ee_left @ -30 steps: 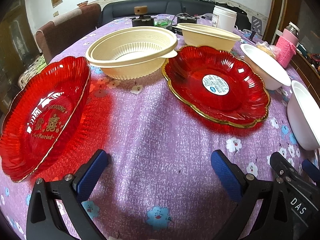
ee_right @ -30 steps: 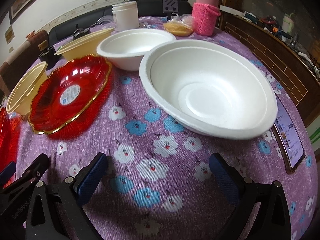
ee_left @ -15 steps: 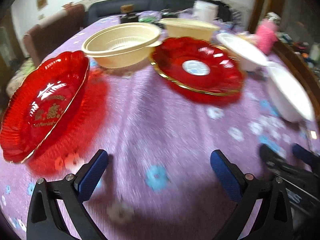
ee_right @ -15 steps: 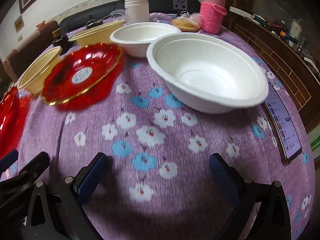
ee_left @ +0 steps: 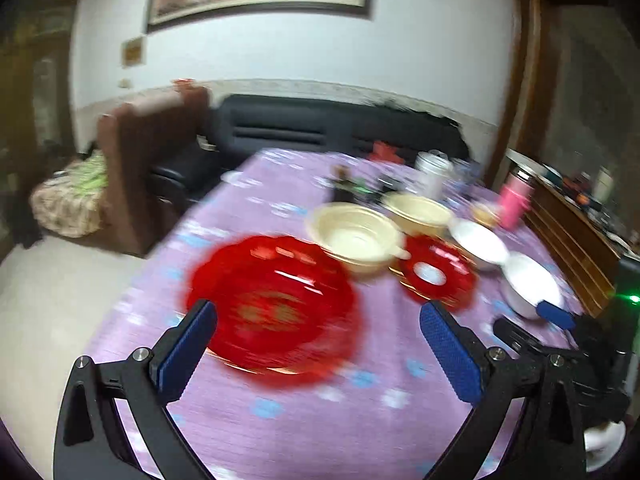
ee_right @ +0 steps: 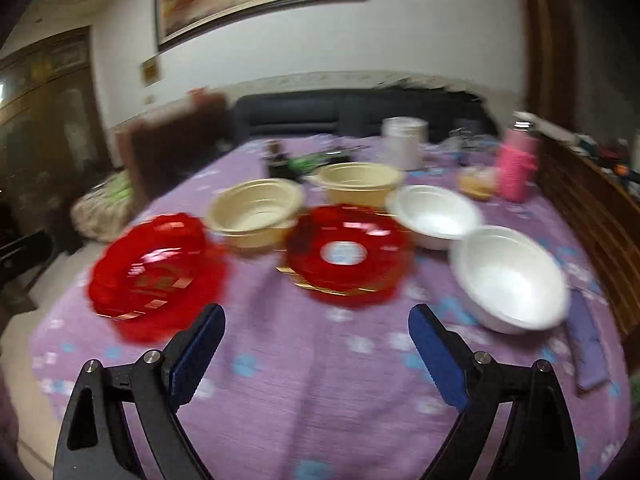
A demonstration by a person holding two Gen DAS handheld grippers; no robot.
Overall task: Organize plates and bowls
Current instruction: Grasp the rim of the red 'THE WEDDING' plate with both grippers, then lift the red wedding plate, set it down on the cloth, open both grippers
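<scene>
Two red scalloped plates lie on the purple cloth: one with gold lettering (ee_left: 272, 308) (ee_right: 158, 274) and one with a white sticker (ee_left: 434, 274) (ee_right: 346, 254). Behind them stand two cream bowls (ee_left: 356, 238) (ee_right: 256, 210) (ee_right: 360, 182) and two white bowls (ee_left: 478, 242) (ee_left: 530, 286) (ee_right: 434, 214) (ee_right: 510, 276). My left gripper (ee_left: 316, 348) is open and empty, raised above the table in front of the lettered plate. My right gripper (ee_right: 316, 350) is open and empty, raised in front of the sticker plate; it also shows in the left wrist view (ee_left: 552, 316).
A white jar (ee_right: 404, 142), a pink-sleeved bottle (ee_right: 516, 168), a bag of food (ee_right: 476, 186) and dark clutter (ee_right: 296, 160) stand at the table's far end. A phone (ee_right: 586, 344) lies by the right edge. A brown chair (ee_left: 148, 156) and black sofa (ee_left: 312, 128) stand beyond.
Both grippers have risen and pulled back from the table, so all the plates and bowls look smaller and farther. Both views are motion-blurred. The dishes have not moved.
</scene>
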